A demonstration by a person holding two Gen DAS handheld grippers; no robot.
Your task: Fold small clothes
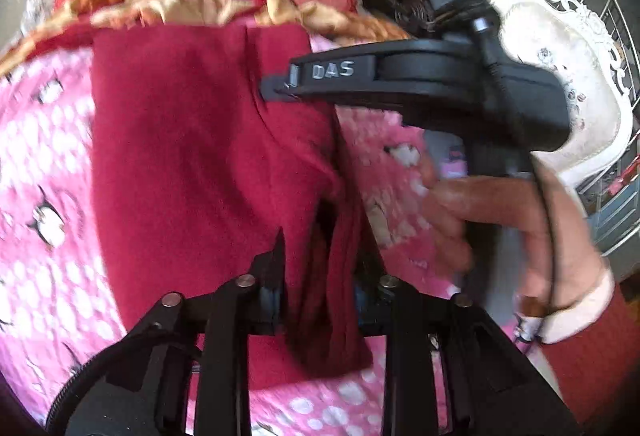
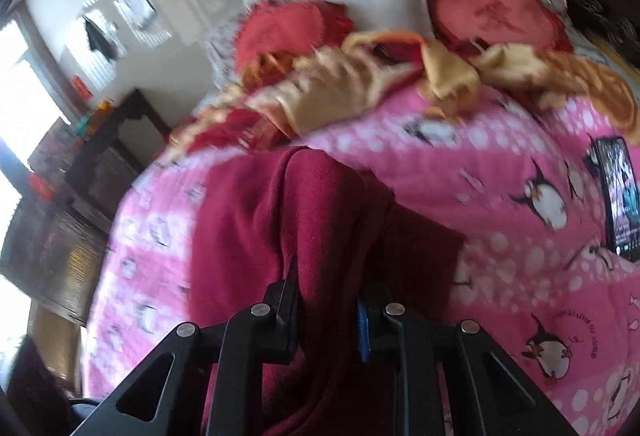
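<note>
A dark red knit garment (image 1: 192, 164) lies on a pink penguin-print bedspread (image 1: 36, 156). My left gripper (image 1: 320, 256) is shut on a bunched fold of its near right edge. In the left wrist view the right gripper (image 1: 276, 86) reaches in from the right, held by a hand (image 1: 500, 220), its tip pinching the garment's far right edge. In the right wrist view my right gripper (image 2: 328, 276) is shut on a raised fold of the red garment (image 2: 248, 220), which drapes over the fingers above the pink bedspread (image 2: 500, 164).
Red and gold bedding (image 1: 208, 4) and red cushions (image 2: 500, 12) lie at the far side of the bed. A phone (image 2: 618, 196) rests on the bedspread at right. A white ornate chair (image 1: 568, 84) stands right of the bed. Dark furniture (image 2: 100, 164) stands at left.
</note>
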